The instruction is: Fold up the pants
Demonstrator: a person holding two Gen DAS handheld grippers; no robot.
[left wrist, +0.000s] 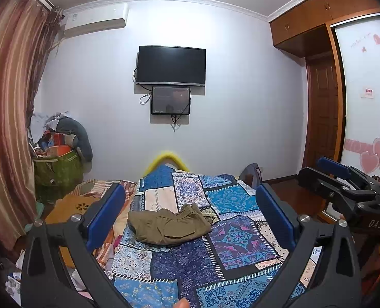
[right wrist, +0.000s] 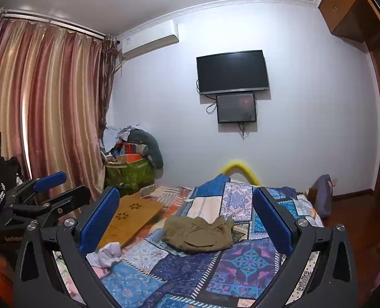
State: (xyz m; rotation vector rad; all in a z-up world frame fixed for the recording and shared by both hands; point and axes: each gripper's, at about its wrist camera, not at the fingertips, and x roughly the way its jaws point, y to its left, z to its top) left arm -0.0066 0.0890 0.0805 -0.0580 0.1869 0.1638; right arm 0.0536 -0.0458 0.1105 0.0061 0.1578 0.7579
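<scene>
Olive-brown pants (left wrist: pixel 169 225) lie folded in a compact bundle on the blue patchwork bedspread (left wrist: pixel 190 264); they also show in the right wrist view (right wrist: pixel 200 234). My left gripper (left wrist: pixel 190 210) is open and empty, held above the bed short of the pants. My right gripper (right wrist: pixel 187 213) is open and empty, also short of the pants. The right gripper shows at the right edge of the left wrist view (left wrist: pixel 343 179), and the left gripper at the left edge of the right wrist view (right wrist: pixel 54 187).
A wooden lap table (right wrist: pixel 128 220) lies on the bed left of the pants, with crumpled pale cloth (right wrist: pixel 107 254) near it. A green basket piled with clutter (right wrist: pixel 130 169) stands by the curtains. A yellow bed rail (right wrist: pixel 241 170) is at the far end. A wardrobe (left wrist: pixel 318 102) stands at the right.
</scene>
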